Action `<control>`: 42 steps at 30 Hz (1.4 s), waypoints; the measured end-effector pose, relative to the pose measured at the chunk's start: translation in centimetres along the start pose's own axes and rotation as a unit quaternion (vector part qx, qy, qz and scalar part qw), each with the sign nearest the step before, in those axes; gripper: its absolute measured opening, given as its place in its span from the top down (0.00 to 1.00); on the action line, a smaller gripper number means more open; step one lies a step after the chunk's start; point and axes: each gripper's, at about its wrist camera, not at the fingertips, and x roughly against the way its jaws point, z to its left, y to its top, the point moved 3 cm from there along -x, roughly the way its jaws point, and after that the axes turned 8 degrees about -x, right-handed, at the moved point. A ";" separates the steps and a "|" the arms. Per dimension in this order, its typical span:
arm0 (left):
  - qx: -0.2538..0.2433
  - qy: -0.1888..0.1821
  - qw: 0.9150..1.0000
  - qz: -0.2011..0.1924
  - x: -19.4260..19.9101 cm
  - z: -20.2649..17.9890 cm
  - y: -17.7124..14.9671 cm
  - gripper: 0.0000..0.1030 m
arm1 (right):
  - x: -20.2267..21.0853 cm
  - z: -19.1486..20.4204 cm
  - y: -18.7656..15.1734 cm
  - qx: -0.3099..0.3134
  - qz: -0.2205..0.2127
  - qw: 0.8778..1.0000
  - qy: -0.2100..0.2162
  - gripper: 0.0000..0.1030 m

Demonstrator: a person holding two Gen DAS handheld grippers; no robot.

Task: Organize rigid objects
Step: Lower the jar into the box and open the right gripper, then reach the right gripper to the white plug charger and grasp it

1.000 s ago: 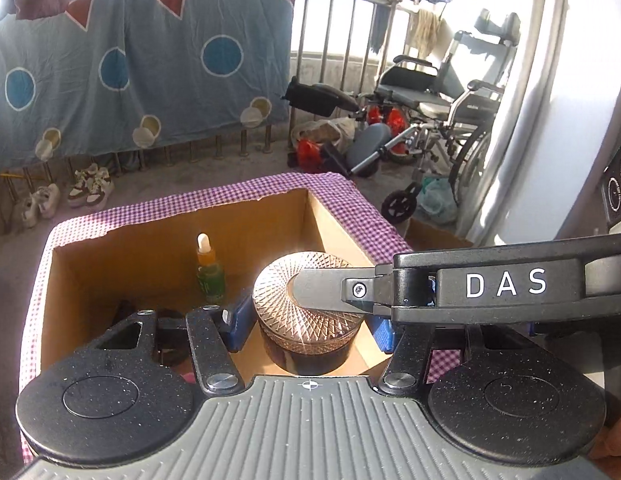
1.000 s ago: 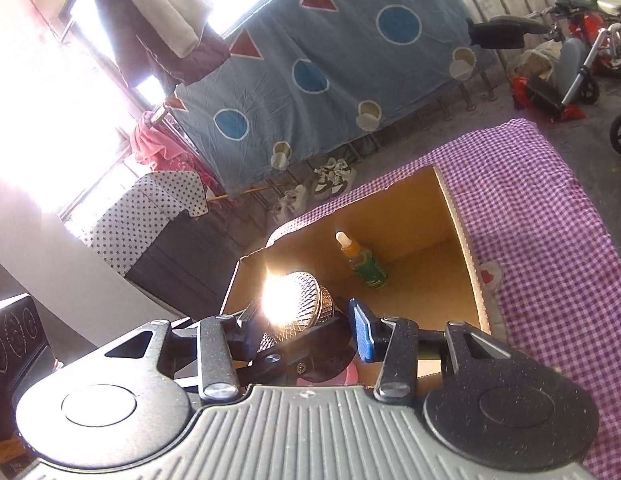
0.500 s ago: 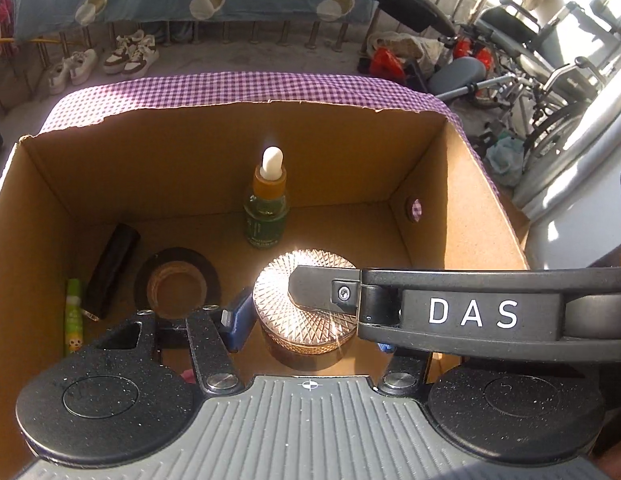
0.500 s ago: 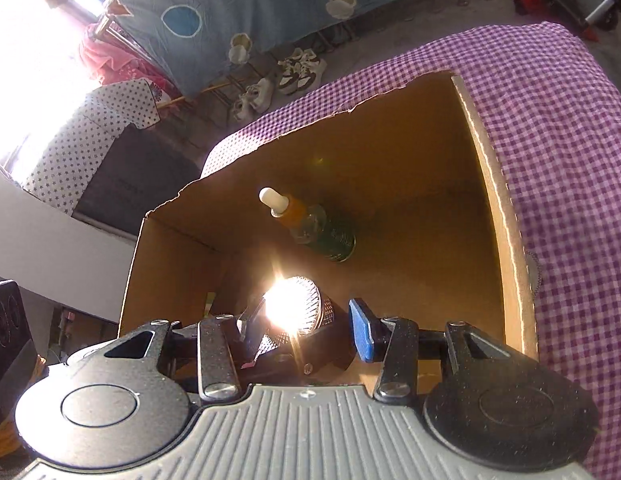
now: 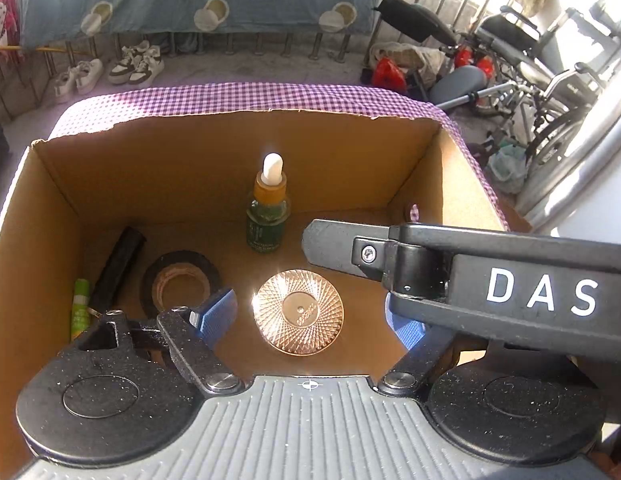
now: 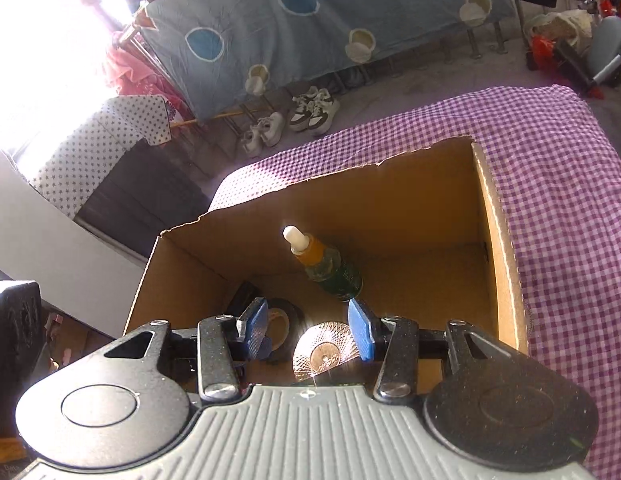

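Landmark: the open brown cardboard box, standing on a purple-and-white checked cloth.

Contents of the box, left to right in the left wrist view. A slim green tube lies on the floor against the left wall. Just beside it lies a black cylinder, angled toward the back. Next is a flat black roll of tape. A green glass dropper bottle with an amber collar and white bulb stands upright toward the back wall, near the middle. In front of it, toward the near wall, a round copper-coloured jar with a faceted lid rests on the box floor, well lit and glaring.

Left gripper: jaws spread wide, blue pads either side of the jar from above, touching neither the jar nor anything else. The right-hand pad is largely hidden behind a black bar lettered "DAS", which crosses the view from the right above the box.

Right gripper: jaws parted to a moderate gap, holding nothing. In the right wrist view the copper jar shows between and below the blue pads, clear of both. The tape roll lies behind the left pad; the dropper bottle stands beyond.
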 end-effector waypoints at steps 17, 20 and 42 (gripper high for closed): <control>-0.103 -0.039 0.988 -0.108 10.8 -4.6 -8.7 0.03 | 17.1 -4.5 -13.5 -0.086 -0.163 0.978 0.100 0.52; -0.117 -0.047 0.986 -0.113 11.3 -4.7 -10.9 0.03 | 16.6 -5.3 -15.0 -0.104 -0.153 0.978 0.093 0.52; -0.155 0.034 0.980 -0.116 5.8 -3.3 -18.3 0.15 | 7.1 -4.6 -18.5 -0.137 -0.034 0.986 0.085 0.56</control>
